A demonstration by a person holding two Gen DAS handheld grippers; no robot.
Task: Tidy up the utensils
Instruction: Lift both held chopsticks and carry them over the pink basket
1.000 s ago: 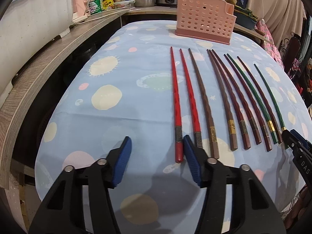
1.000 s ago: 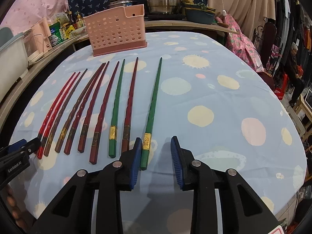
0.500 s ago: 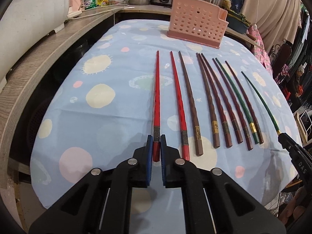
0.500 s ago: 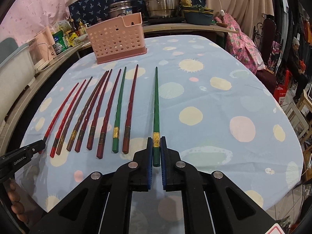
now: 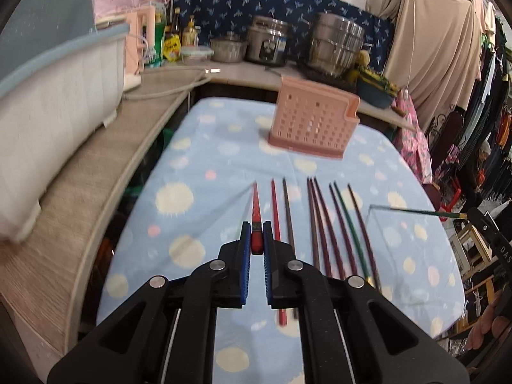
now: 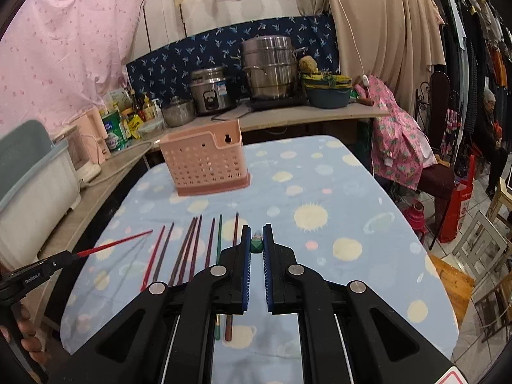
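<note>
Two tools are each pinching a chopstick by its thick end and holding it lifted above the worktop [image 5: 198,147]. Nearest in its own view, the left tool [image 5: 256,240] is gripping the red chopstick [image 5: 256,211] between its blue pads, the stick pointing away toward the far side; from the right wrist view that same red chopstick [image 6: 115,245] is slanting up over the left part of the blue spotted cloth. The right tool [image 6: 256,240] is clamping the green chopstick [image 6: 256,244], seen almost end-on there, while in the left wrist view the green chopstick [image 5: 416,211] is stretching sideways in the air at the right. Just beyond and below, seven chopsticks [image 5: 320,224] are lying side by side on the cloth. Farther off, the pink perforated holder [image 6: 204,168] is standing upright on the worktop.
</note>
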